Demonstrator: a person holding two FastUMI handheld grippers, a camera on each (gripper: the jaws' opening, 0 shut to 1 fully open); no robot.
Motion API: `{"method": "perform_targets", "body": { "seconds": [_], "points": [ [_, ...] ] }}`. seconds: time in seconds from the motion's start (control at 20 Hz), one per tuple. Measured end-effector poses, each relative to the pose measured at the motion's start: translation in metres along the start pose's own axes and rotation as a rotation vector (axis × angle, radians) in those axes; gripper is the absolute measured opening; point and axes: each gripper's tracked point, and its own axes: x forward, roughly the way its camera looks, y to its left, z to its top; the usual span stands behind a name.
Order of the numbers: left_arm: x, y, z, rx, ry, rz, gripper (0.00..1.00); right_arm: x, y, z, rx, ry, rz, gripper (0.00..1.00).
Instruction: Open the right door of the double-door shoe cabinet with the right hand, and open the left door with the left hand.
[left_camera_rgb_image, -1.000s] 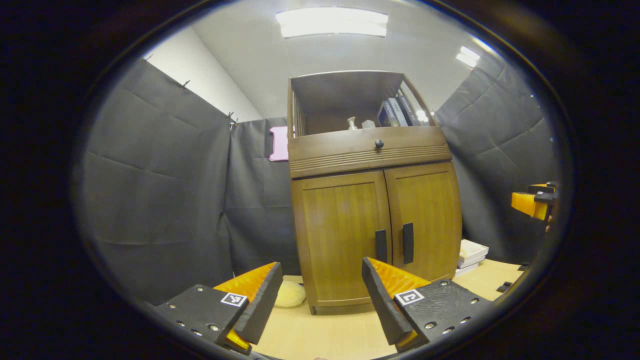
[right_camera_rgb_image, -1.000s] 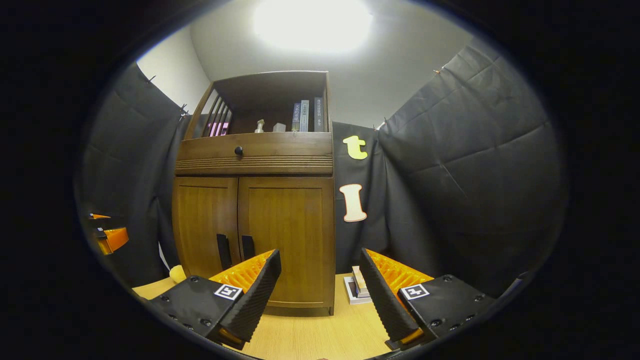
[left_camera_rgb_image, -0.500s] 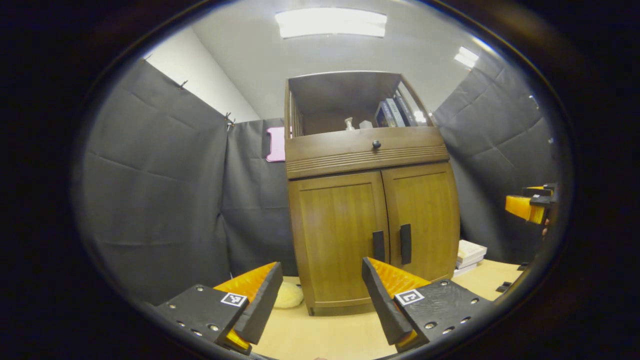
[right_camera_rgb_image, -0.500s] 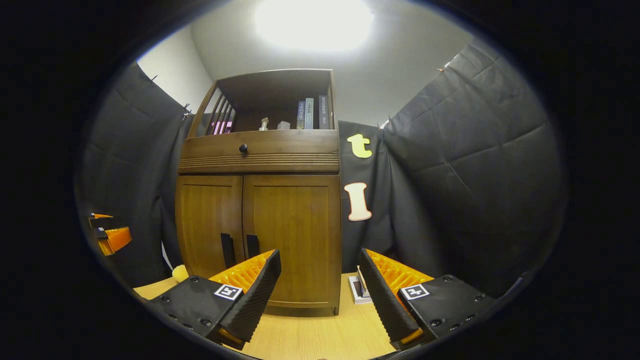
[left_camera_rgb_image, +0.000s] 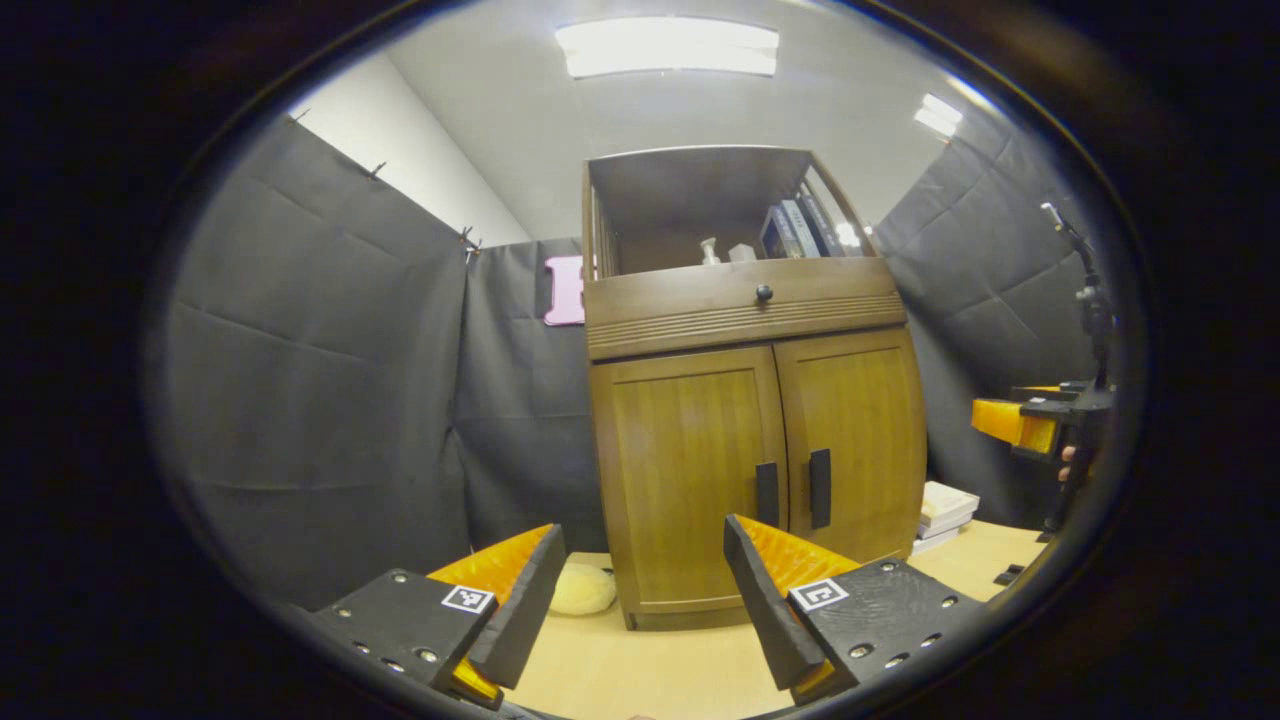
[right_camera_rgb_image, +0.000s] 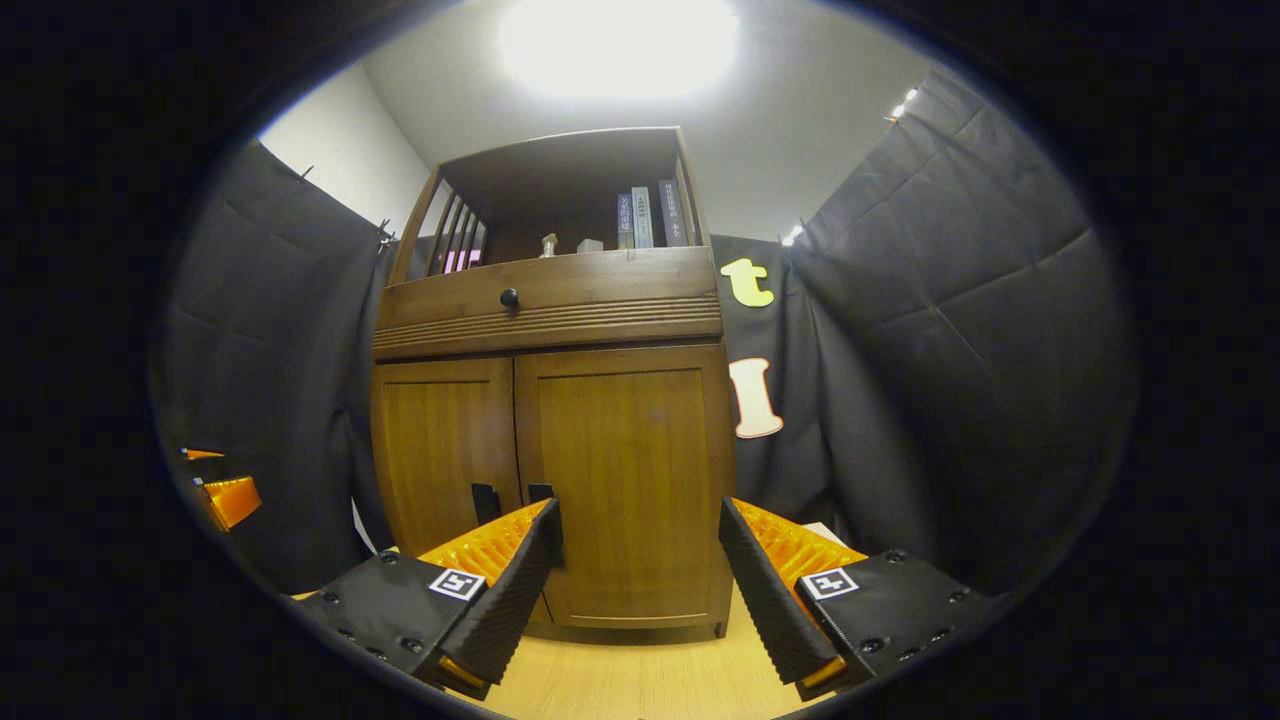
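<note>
The brown shoe cabinet has both doors closed. In the left gripper view its left door (left_camera_rgb_image: 685, 480) and right door (left_camera_rgb_image: 855, 430) meet at two black upright handles (left_camera_rgb_image: 766, 494) (left_camera_rgb_image: 819, 488). My left gripper (left_camera_rgb_image: 640, 540) stands open some way in front of the left door, nothing between its fingers. My right gripper (left_camera_rgb_image: 1020, 425) hangs off to the right there. In the right gripper view my right gripper (right_camera_rgb_image: 640, 515) is open, facing the right door (right_camera_rgb_image: 625, 470). The right handle (right_camera_rgb_image: 540, 492) peeks above one of its fingers (right_camera_rgb_image: 500, 600). The left gripper (right_camera_rgb_image: 225, 497) shows at the far left.
Above the doors sit a drawer with a black knob (left_camera_rgb_image: 764, 293) and an open shelf holding books (left_camera_rgb_image: 790, 228). A stack of books (left_camera_rgb_image: 945, 505) lies right of the cabinet, and a pale soft object (left_camera_rgb_image: 582, 590) left of its base. A stand (left_camera_rgb_image: 1090, 300) rises at the right.
My right gripper has moved closer to the cabinet, which looks larger in its view; the handles now sit just above its finger. The left gripper has barely shifted.
</note>
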Motion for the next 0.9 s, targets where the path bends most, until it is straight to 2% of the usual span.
{"method": "perform_targets", "body": {
  "seconds": [0.15, 0.2, 0.4, 0.5, 0.55, 0.6, 0.65, 0.9],
  "points": [
    [0.000, 0.001, -0.003, 0.008, 0.003, 0.025, 0.93, 0.016, 0.012, -0.002, 0.001, 0.005, 0.025, 0.94],
    [-0.001, 0.001, -0.003, 0.010, 0.003, 0.034, 0.93, 0.022, 0.016, -0.003, 0.002, 0.007, 0.032, 0.98],
    [0.000, 0.002, -0.009, 0.023, 0.006, 0.070, 0.93, 0.046, 0.034, -0.011, -0.001, 0.018, 0.062, 0.98],
    [0.002, 0.001, -0.016, 0.026, 0.009, 0.088, 0.93, 0.060, 0.046, -0.018, 0.001, 0.030, 0.085, 0.94],
    [0.002, 0.003, -0.016, 0.027, 0.011, 0.096, 0.93, 0.065, 0.049, -0.022, -0.001, 0.037, 0.091, 0.98],
    [0.001, 0.003, -0.016, 0.028, 0.013, 0.106, 0.93, 0.071, 0.053, -0.025, -0.003, 0.044, 0.096, 0.94],
    [-0.002, 0.004, -0.012, 0.029, 0.015, 0.114, 0.93, 0.077, 0.056, -0.028, -0.005, 0.049, 0.100, 0.98],
    [-0.011, 0.007, 0.000, 0.038, 0.027, 0.157, 0.93, 0.103, 0.068, -0.048, -0.004, 0.076, 0.115, 0.98]
  ]
}}
